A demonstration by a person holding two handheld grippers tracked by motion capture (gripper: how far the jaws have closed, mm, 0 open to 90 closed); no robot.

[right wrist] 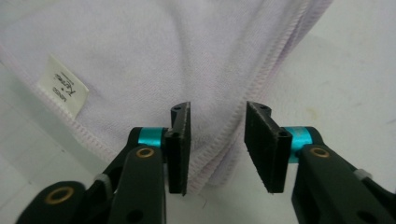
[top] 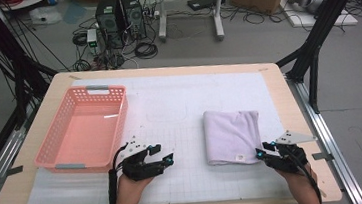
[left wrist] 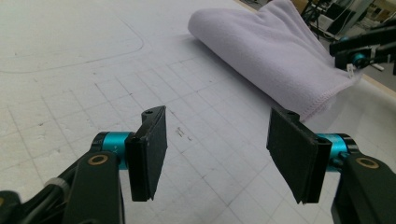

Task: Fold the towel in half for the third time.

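Note:
A folded pale lilac towel (top: 232,134) lies on the white gridded mat, right of centre, with a small white label (right wrist: 63,85) near its front edge. My right gripper (top: 265,149) is open at the towel's near right corner; in the right gripper view the corner of the towel (right wrist: 140,56) lies between and just beyond the jaws of my right gripper (right wrist: 217,142). My left gripper (top: 160,153) is open over bare mat, left of the towel (left wrist: 275,56). Nothing sits between the jaws of my left gripper (left wrist: 217,156).
A pink plastic basket (top: 54,139) stands on the left of the table with nothing in it. The white mat (top: 169,103) covers most of the wooden table top. Black frame posts, cables and computer cases stand on the floor behind.

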